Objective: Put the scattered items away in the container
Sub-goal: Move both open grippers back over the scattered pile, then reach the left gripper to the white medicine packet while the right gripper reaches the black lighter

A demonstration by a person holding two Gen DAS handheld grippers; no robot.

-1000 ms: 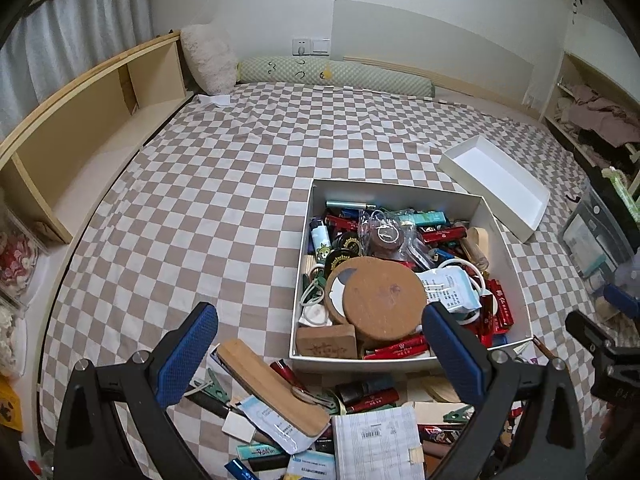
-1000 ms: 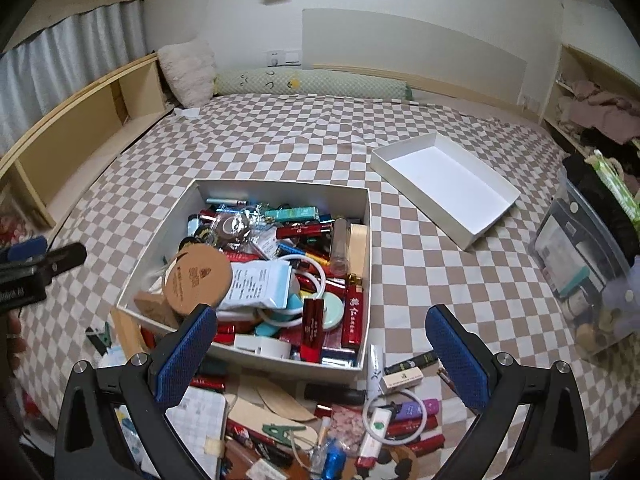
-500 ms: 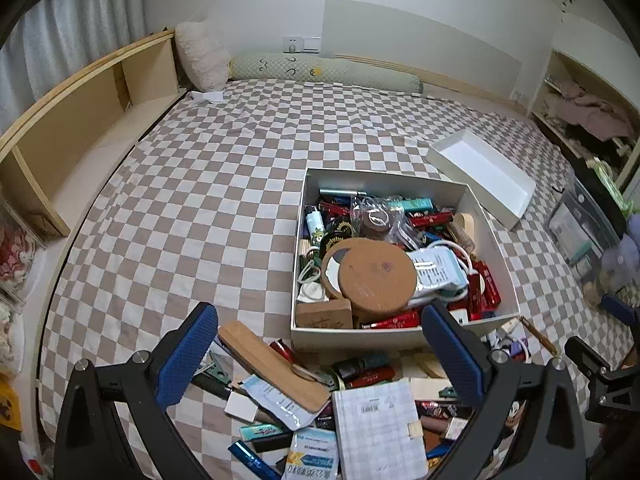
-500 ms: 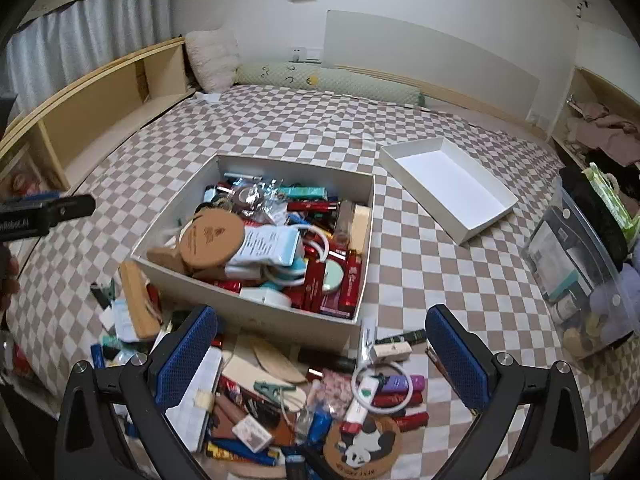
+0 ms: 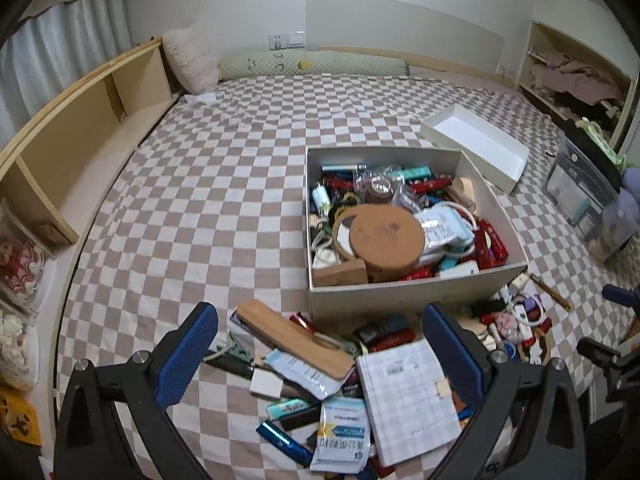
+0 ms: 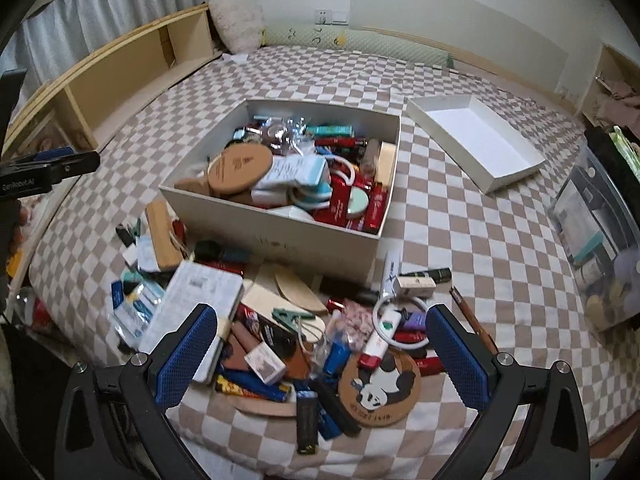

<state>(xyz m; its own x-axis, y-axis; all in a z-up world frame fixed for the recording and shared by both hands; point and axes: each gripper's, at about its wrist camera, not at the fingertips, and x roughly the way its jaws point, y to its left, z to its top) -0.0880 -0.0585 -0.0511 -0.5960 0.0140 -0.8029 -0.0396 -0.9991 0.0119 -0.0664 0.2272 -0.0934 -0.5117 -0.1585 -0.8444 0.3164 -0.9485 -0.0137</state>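
On the bed, both tools, left tool [image 5: 316,364] and right tool [image 6: 320,360], have drawn back with jaws apart and empty, exposing the scattered pile [image 6: 280,332] at 6 o'clock of the full box [image 6: 280,236], so picking can begin

The white box [image 6: 276,236] hides items behind its near wall; the notebook [image 6: 192,312] print is blurred.

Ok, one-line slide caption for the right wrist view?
Open right gripper above clutter before the full white cardboard box on the checkered bedspread.
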